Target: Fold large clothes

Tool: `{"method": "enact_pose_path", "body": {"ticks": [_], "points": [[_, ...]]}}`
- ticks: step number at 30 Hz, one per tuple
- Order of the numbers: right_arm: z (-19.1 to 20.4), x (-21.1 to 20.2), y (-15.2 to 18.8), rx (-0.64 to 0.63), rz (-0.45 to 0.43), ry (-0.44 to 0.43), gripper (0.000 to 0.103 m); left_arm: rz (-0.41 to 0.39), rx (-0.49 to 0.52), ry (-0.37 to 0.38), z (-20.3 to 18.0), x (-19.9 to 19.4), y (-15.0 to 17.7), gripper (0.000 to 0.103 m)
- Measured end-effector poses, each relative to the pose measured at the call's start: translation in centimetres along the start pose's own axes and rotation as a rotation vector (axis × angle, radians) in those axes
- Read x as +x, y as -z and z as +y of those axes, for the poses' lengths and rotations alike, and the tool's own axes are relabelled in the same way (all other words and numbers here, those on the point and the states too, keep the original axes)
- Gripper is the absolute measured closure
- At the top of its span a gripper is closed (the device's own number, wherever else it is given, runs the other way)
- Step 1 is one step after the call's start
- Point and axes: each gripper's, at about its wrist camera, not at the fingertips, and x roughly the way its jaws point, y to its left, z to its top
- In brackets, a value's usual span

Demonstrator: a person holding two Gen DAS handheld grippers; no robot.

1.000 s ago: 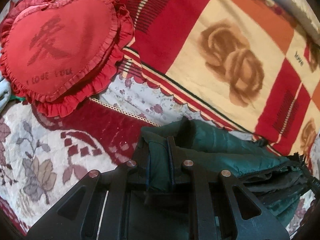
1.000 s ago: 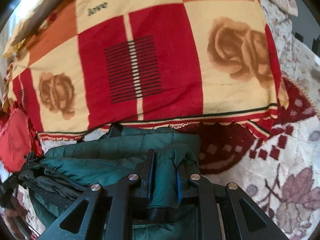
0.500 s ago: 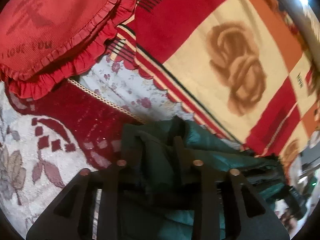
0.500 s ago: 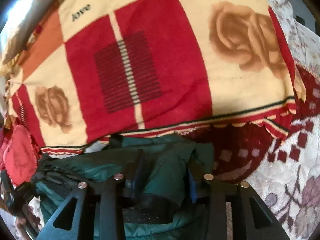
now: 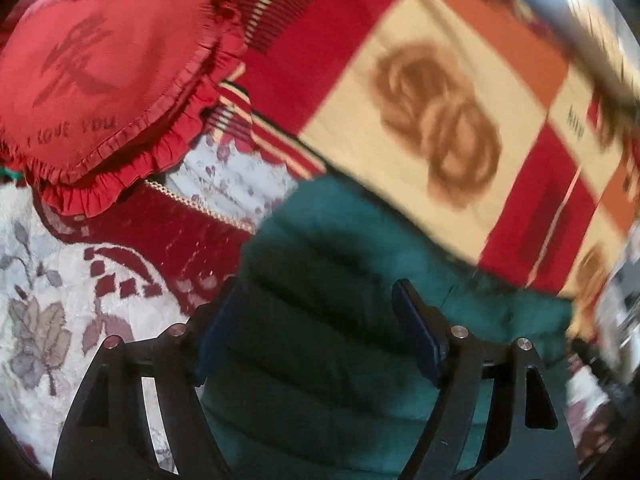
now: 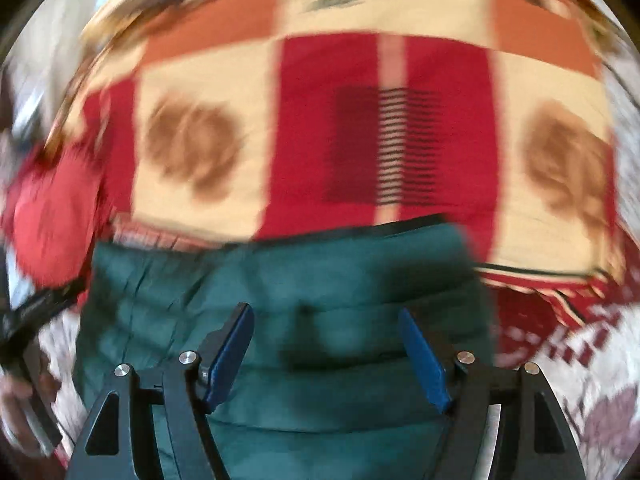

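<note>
Both of your grippers, which were pinching folds of the green quilted jacket (image 5: 360, 280) 0.5 s ago, are now standing wide apart with nothing between the pads. You are holding the left gripper (image 5: 316, 324) spread just above the jacket's left half, its 2 blue-faced fingers (image 5: 416, 332) framing bare fabric. You are hovering the right gripper (image 6: 326, 344) the same way, its fingers (image 6: 228, 356) splayed over the jacket (image 6: 288, 288), though both views are blurring with motion. That jacket is lying as a flat folded block on the floral bedspread (image 5: 48, 320), its far edge meeting the hem of the red, cream and orange rose-patterned blanket (image 5: 440, 120). Beyond the jacket's left side, a red heart-shaped ruffled pillow (image 5: 100, 80) is resting partly on the blanket and partly on the bedspread. In the right wrist view the blanket (image 6: 380, 128) is filling the background and the pillow (image 6: 52, 208) is showing at the left edge.
</note>
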Motion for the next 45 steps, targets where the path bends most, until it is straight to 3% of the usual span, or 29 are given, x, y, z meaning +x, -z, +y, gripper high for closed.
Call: {"method": "enact_pose_path", "body": {"ticks": [5,8,11,15,25,28,32,36,39,45], "points": [[3.6,4.3,-0.4,-0.128,0.007,0.072,0.031,0.028,0.079,-0.119,-0.9,3.2,0.9,0.026],[2.9,7.5,-0.6,-0.119,0.046,0.138,0.031,0.042,0.064,-0.125,-0.1,4.5,1.0,0.026],[1.3,10.2,-0.3,-0.042,0.106,0.127,0.029,0.038,0.059,-0.113,0.3,5.5,0.9,0.023],[0.8,11.7,0.2,-0.028,0.109,0.128,0.026,0.035,0.068,-0.124,-0.1,6.6,0.9,0.018],[0.6,11.9,-0.5,0.003,0.134,0.150,0.024,0.038,0.083,-0.145,-0.4,7.9,1.1,0.014],[0.9,8.7,-0.6,0.031,0.066,0.105,0.024,0.037,0.081,-0.143,-0.4,7.8,1.1,0.014],[-0.4,5.7,-0.2,0.038,0.003,0.140,0.024,0.038,0.071,-0.134,-0.2,7.9,1.2,0.014],[-2.8,6.7,0.3,0.053,0.026,0.222,0.024,0.038,0.070,-0.134,-0.2,8.0,1.2,0.013],[-5.4,7.9,1.3,0.119,0.061,0.210,0.023,0.042,0.067,-0.130,-0.1,8.2,1.2,0.012],[-5.5,10.0,2.0,0.112,0.060,0.226,0.018,0.043,0.062,-0.128,0.0,8.6,1.2,0.010]]}}
